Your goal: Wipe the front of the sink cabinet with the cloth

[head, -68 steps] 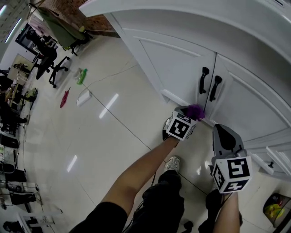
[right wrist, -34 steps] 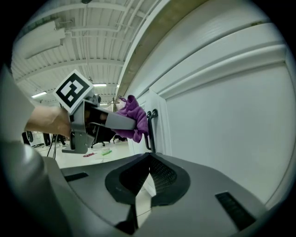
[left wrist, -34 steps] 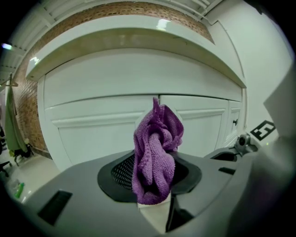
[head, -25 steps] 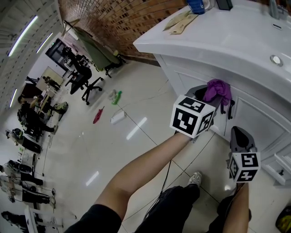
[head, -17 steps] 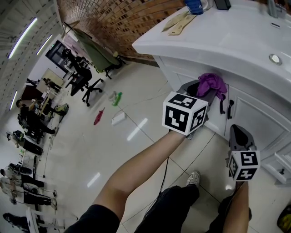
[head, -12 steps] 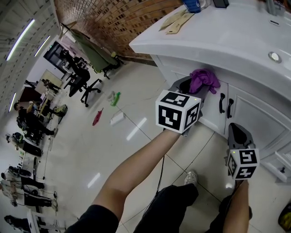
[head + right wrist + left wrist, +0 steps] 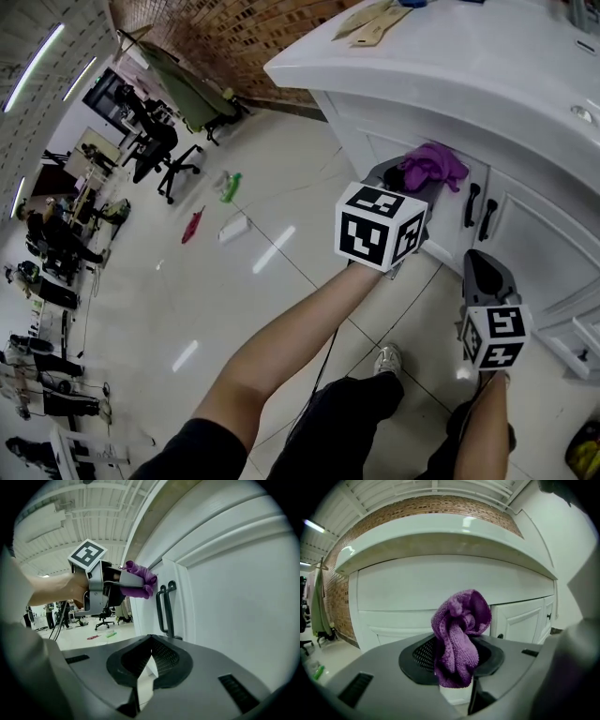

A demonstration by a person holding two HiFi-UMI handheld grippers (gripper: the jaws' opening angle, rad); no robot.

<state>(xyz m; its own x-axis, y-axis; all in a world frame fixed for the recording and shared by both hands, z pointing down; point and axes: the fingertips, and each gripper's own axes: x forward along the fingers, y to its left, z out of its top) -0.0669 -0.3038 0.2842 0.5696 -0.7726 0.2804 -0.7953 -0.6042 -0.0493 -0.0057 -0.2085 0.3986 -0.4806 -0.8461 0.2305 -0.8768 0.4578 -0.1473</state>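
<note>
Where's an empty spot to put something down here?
The white countertop is mostly bare right of the wooden pieces. The floor is bare between the scattered things and the person's legs. It is crowded at the door handles, where the left gripper holds the purple cloth.

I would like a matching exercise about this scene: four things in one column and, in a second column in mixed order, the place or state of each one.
Column A
1. cloth
2. right gripper
3. door handles
4. green object

Column B
a. lies on the floor
b. black, fixed on the cabinet
c. clamped in the left gripper
d. jaws together, holding nothing

Pairs: 1-c, 2-d, 3-b, 4-a.
</note>
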